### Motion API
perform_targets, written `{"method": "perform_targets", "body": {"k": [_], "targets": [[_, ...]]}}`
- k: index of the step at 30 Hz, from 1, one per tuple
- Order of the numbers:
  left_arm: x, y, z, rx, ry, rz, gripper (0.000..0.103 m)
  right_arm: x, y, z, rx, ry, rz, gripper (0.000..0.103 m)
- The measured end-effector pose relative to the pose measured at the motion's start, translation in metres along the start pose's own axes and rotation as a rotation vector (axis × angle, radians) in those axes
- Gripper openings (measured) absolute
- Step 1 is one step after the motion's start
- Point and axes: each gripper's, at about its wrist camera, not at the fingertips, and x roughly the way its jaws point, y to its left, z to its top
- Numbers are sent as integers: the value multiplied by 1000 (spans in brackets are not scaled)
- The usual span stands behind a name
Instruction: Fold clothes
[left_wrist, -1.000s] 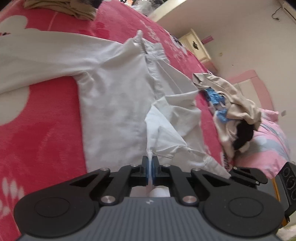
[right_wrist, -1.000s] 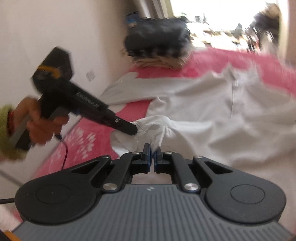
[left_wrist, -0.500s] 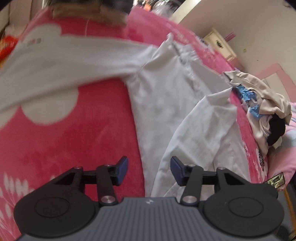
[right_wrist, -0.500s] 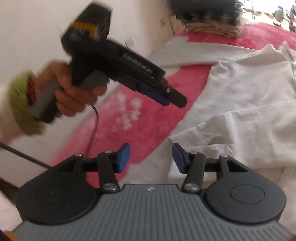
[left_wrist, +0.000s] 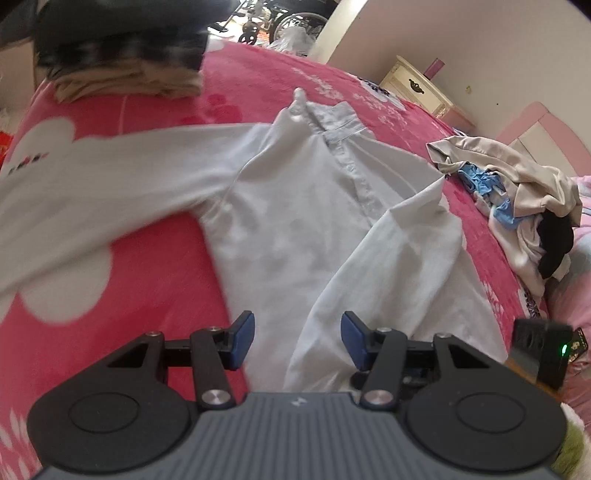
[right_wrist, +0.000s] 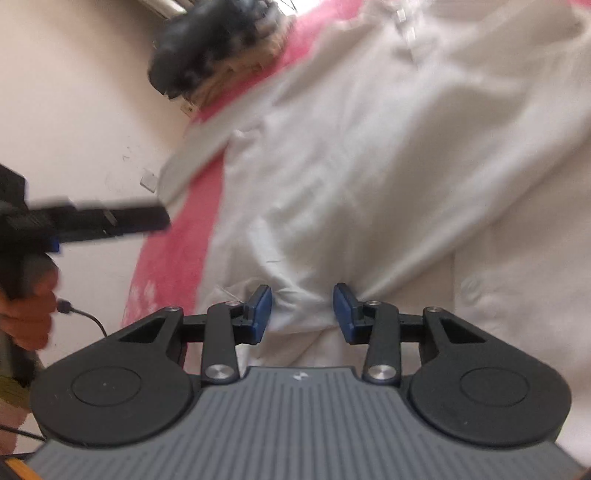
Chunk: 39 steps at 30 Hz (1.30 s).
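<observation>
From the left wrist, the left tongs (left_wrist: 297, 339) stand apart above the white shirt (left_wrist: 295, 206), which lies spread on the pink bed (left_wrist: 110, 332) with one sleeve folded across its front. From the right wrist, the right tongs (right_wrist: 302, 314) have just been closing, pads either side of bunched shirt (right_wrist: 369, 166) cloth, not yet pinching.
</observation>
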Motion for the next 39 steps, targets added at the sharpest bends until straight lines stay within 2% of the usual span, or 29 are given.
{"method": "perform_targets", "body": {"k": [3,7,9,12,14,16,19,23,26,27,29,30,32,33,34,36,39], "targets": [[12,-22,27,61,-21,16,53,-16,-8,5,50,-43,70,38],[42,-70,76,150,-60,0,58,-74,-36,18,131,-216,118,39],[62,-99,99,208,-75,-17,62,-104,-61,27,174,-312,80,40],[104,-151,130,319,-75,-34,65,-139,-96,43,191,-423,-47,41],[133,-186,150,383,-61,-50,66,-153,-120,53,210,-443,-94,42],[163,-212,166,403,-28,-65,66,-160,-141,64,209,-460,-131,42],[209,-245,188,403,43,-86,66,-158,-167,78,178,-468,-158,42],[267,-262,204,375,142,-44,65,-144,-188,90,147,-441,-147,43],[291,-264,208,378,177,-19,53,-139,-191,102,101,-426,-144,44],[298,-263,208,376,189,-17,45,-137,-194,106,92,-424,-139,44],[305,-257,209,352,202,-37,21,-129,-199,116,80,-418,-135,44],[308,-253,209,338,205,-49,2,-126,-201,119,76,-411,-128,44],[307,-243,211,288,176,-83,1,-119,-205,122,65,-385,-98,35],[304,-237,212,268,148,-105,1,-117,-205,121,60,-379,-93,14],[301,-230,214,245,119,-131,1,-115,-205,120,55,-374,-91,6],[296,-211,217,161,73,-235,1,-117,-204,113,45,-387,-95,4],[298,-188,220,60,24,-313,1,-123,-207,105,51,-403,-98,3]]}}
